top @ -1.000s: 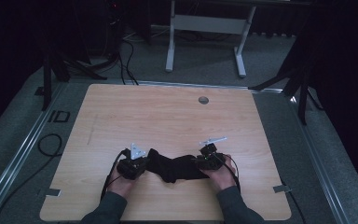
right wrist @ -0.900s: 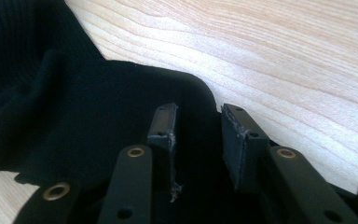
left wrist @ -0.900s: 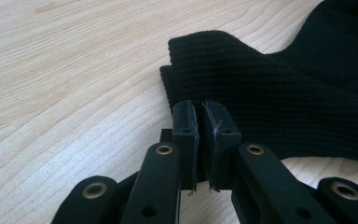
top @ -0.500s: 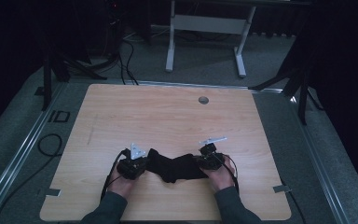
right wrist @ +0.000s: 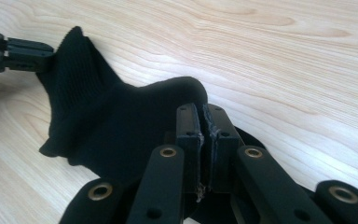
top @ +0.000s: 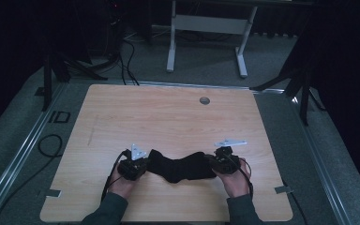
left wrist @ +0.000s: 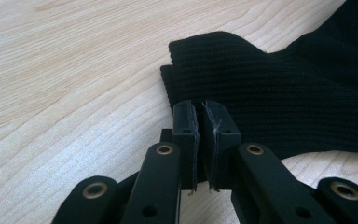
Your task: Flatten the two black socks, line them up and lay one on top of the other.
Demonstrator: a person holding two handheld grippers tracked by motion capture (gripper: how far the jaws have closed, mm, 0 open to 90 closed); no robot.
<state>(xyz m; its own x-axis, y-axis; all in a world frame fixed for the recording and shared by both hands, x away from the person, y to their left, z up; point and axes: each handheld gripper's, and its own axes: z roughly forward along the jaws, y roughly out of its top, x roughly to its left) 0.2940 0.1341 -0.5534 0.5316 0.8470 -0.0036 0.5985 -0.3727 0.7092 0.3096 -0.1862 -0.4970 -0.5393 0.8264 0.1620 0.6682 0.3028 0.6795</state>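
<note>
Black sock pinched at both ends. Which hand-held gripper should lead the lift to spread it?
Probably right. The right hand-held gripper, whose jaws have just been closing, is shut on the sock at its bunched end. The left hand-held gripper pins the other edge flat on the table, a good anchor.

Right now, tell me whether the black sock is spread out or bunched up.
Spread out: the black sock stretches lengthwise between the left gripper and right gripper, each clamped on one end, sagging mid-length over the table.

place: lab | signs: bare wooden table (top: pixel 168 117), floor cables (top: pixel 126 61), dark curtains (top: pixel 23 33)
</note>
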